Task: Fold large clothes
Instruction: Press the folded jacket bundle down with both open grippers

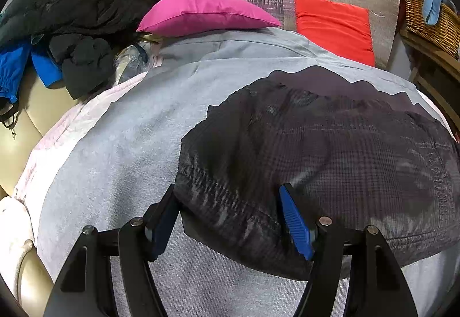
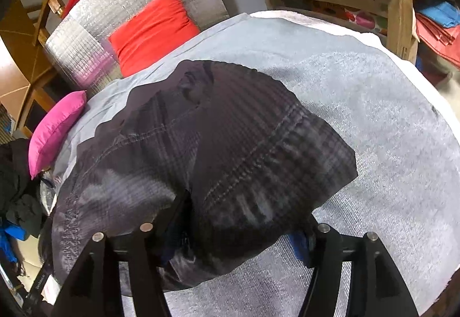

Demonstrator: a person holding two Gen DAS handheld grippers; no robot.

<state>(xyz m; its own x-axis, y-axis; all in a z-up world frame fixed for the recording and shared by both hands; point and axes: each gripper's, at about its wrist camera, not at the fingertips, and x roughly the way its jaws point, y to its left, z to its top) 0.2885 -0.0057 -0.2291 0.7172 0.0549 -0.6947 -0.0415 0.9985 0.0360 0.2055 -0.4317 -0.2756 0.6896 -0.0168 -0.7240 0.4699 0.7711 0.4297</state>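
Two blue-padded fingers of the left gripper point(image 1: 230, 219) stand wide apart around the near edge of a dark plaid garment point(image 1: 316, 150), which lies bunched on a grey sheet point(image 1: 115, 144) below a pink cushion point(image 1: 207, 13). Seen from the right wrist, the right gripper point(image 2: 241, 233) straddles the garment's point(image 2: 230, 144) near fold, jaws parted, pads mostly hidden; whether they press the cloth I cannot tell.

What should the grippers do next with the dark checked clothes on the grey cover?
Probably lift both grippers clear. The dark checked garment already lies folded into a bundle on the grey cover. The left gripper and right gripper each stand open around its near edge, so neither seems to clamp it. Backing away gently should leave the fold undisturbed.
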